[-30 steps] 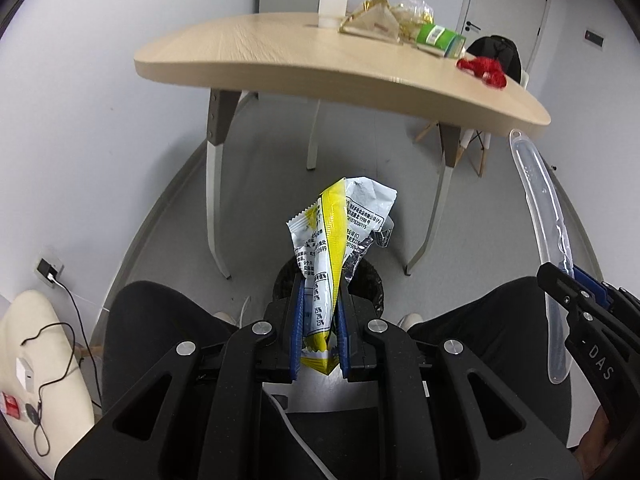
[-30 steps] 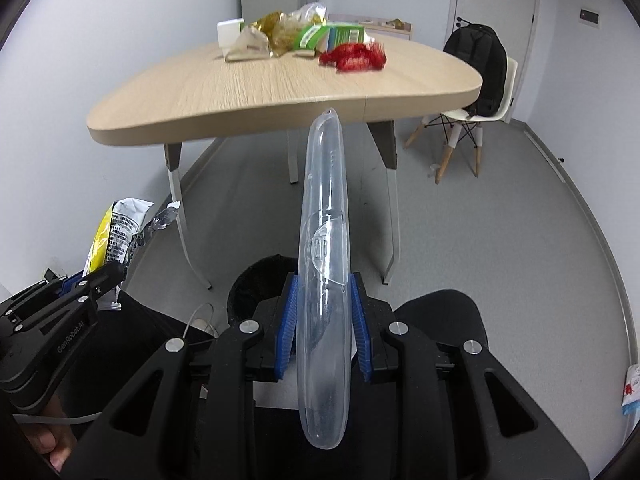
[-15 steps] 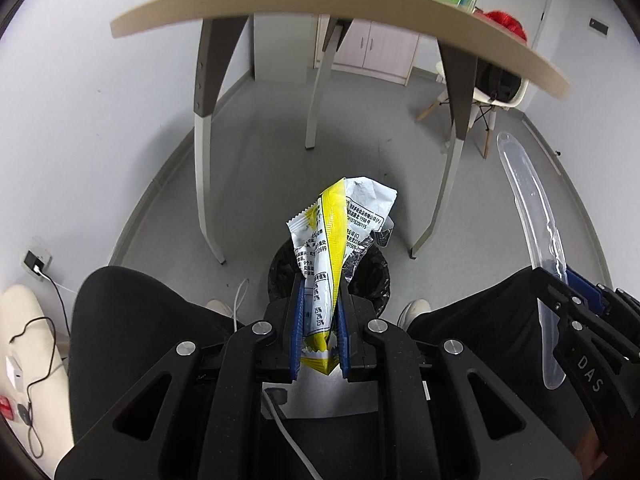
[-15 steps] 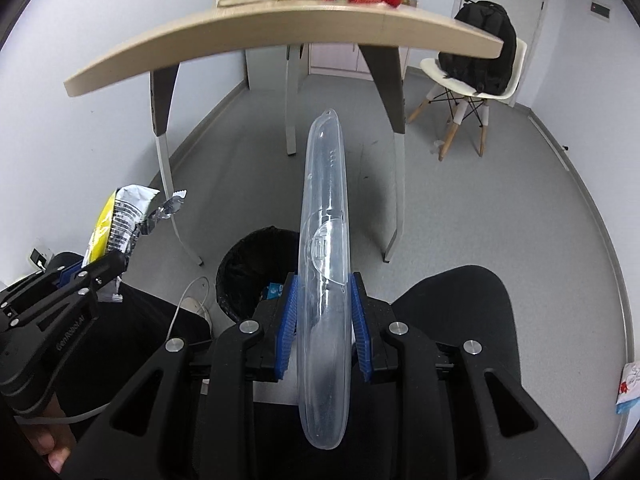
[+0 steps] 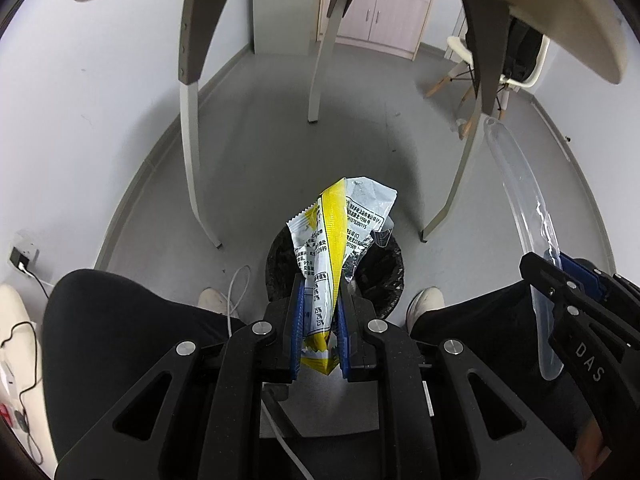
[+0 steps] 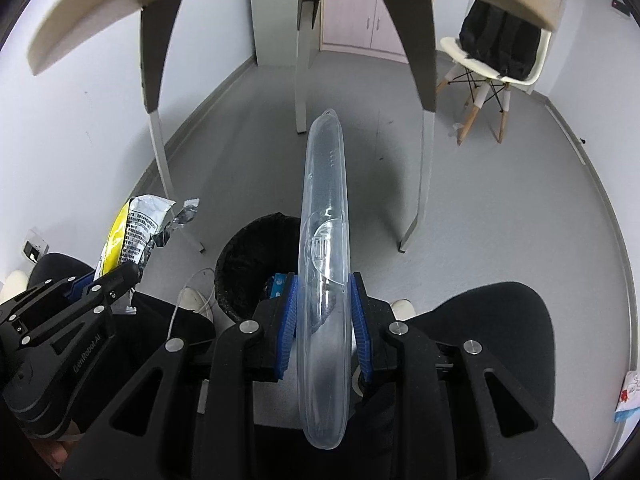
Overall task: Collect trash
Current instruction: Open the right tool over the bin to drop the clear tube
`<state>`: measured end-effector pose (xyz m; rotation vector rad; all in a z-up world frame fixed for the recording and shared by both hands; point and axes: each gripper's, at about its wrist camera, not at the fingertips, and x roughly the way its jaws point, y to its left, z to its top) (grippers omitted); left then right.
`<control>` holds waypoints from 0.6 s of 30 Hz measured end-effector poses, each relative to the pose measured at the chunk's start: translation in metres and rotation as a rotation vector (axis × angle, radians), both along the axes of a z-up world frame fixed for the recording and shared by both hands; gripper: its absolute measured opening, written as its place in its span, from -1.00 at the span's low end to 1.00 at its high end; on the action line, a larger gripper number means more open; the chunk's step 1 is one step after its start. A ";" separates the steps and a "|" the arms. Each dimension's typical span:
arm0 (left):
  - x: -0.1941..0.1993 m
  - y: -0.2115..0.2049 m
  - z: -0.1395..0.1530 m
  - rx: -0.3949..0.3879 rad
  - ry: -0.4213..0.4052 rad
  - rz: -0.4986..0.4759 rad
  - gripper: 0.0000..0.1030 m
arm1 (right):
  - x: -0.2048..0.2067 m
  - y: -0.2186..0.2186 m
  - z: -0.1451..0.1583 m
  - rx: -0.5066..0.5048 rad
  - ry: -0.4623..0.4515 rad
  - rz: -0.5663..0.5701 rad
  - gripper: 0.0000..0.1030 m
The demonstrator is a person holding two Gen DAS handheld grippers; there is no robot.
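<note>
My left tongs (image 5: pixel 320 332) clamp a yellow-and-silver snack wrapper (image 5: pixel 336 232); my right tongs (image 6: pixel 324 320) clamp a clear plastic case (image 6: pixel 325 264), both above the black trash bin (image 6: pixel 244 264) between my knees.

Crinkled yellow-and-silver foil snack wrapper (image 5: pixel 336 236), glossy and creased; long clear plastic case (image 6: pixel 325 264), smooth and shiny; round bin's black plastic liner (image 6: pixel 240 256), wrinkled with a sheen; matt grey floor (image 6: pixel 500 216); pale wood-look counter (image 6: pixel 80 24).
</note>
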<state>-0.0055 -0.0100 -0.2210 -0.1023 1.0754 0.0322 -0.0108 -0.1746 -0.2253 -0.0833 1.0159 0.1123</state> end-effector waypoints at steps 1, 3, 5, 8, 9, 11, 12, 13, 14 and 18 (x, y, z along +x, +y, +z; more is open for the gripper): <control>0.003 0.000 -0.004 0.000 0.006 -0.001 -0.73 | 0.004 0.001 -0.004 0.002 0.006 0.002 -0.52; 0.011 0.002 -0.014 -0.003 0.021 -0.002 -0.73 | 0.011 0.002 -0.013 0.002 0.020 0.002 -0.52; 0.018 0.005 -0.022 -0.006 0.035 -0.002 -0.73 | 0.020 0.003 -0.021 0.003 0.034 0.005 -0.52; 0.032 0.010 -0.037 -0.006 0.056 0.002 -0.74 | 0.030 0.005 -0.031 0.007 0.054 0.010 -0.52; 0.035 0.011 -0.041 -0.008 0.061 0.002 -0.74 | 0.033 0.006 -0.034 0.007 0.059 0.011 -0.52; 0.044 0.015 -0.052 -0.009 0.077 0.004 -0.73 | 0.040 0.008 -0.042 0.006 0.072 0.015 -0.52; 0.045 0.016 -0.055 -0.009 0.082 0.004 -0.73 | 0.043 0.011 -0.045 0.005 0.077 0.018 -0.52; 0.049 0.017 -0.058 -0.011 0.088 0.005 -0.74 | 0.045 0.013 -0.048 0.003 0.083 0.020 -0.52; 0.052 0.018 -0.061 -0.013 0.095 0.007 -0.74 | 0.048 0.014 -0.052 0.003 0.089 0.022 -0.52; 0.066 0.025 -0.072 -0.021 0.114 0.014 -0.73 | 0.064 0.020 -0.067 0.003 0.114 0.036 -0.52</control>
